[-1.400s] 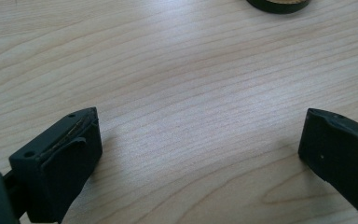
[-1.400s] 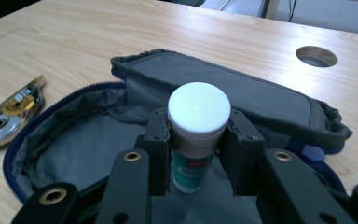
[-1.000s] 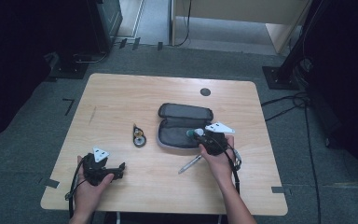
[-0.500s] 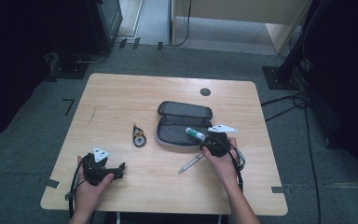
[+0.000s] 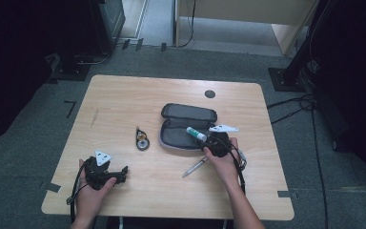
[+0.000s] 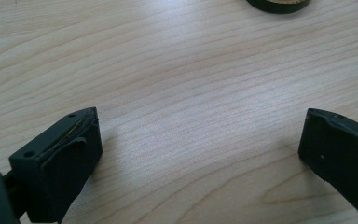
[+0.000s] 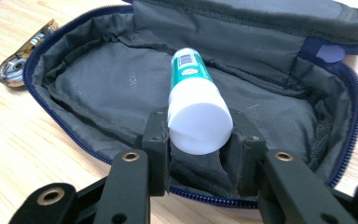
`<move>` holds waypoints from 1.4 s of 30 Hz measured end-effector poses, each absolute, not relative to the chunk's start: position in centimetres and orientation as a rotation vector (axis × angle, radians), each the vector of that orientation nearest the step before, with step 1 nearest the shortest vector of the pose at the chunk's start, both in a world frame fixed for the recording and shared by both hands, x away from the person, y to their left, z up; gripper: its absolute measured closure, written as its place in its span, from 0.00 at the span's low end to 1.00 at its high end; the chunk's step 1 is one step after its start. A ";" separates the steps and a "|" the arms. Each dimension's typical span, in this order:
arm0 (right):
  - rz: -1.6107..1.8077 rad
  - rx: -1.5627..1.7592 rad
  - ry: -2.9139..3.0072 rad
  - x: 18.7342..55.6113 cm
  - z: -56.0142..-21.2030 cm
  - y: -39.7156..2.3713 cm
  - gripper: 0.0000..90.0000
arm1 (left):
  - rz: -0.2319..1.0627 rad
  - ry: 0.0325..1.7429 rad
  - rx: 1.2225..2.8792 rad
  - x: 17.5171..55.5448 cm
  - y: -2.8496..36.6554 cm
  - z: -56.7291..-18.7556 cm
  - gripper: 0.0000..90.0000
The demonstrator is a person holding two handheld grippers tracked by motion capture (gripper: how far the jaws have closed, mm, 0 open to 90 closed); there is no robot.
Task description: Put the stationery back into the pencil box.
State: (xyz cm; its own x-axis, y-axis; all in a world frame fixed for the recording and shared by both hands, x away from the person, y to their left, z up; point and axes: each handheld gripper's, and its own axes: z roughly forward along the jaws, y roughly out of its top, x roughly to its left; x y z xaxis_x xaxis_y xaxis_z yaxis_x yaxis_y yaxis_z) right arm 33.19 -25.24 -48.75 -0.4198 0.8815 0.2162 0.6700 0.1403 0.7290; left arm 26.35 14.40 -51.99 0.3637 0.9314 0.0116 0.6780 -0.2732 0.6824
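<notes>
Between your right gripper's [image 7: 199, 140] fingers [image 7: 157, 140], you are clamping the white-capped green glue tube [image 7: 196, 109] over the open grey fabric pouch [image 7: 98, 88]. Releasing too early risks it rolling past the zip. Your left gripper's [image 6: 200, 149] fingers are standing apart, empty.

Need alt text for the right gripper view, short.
The right gripper clamps the white cap of a green-and-white tube over an open grey zip pouch on a wooden table. A small metal object lies beside the pouch.

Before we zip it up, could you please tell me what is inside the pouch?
The pouch shows bare grey lining; the right tongs hold a glue stick over it. The lining beneath the stick and tongs is hidden.
</notes>
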 end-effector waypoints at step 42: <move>0.922 1.510 2.024 35.1 -49.6 -24.4 0.58 | 0.561 1.388 2.042 26.4 14.4 -52.0 0.00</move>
State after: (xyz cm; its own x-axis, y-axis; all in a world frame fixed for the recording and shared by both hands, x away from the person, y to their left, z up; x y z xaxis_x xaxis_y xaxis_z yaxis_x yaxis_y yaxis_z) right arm 35.06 -24.36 -49.63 -0.2999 0.9533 0.0363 0.6529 0.1774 0.7363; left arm 26.35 14.40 -51.98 0.3639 0.9314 0.0114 0.6779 -0.2732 0.6824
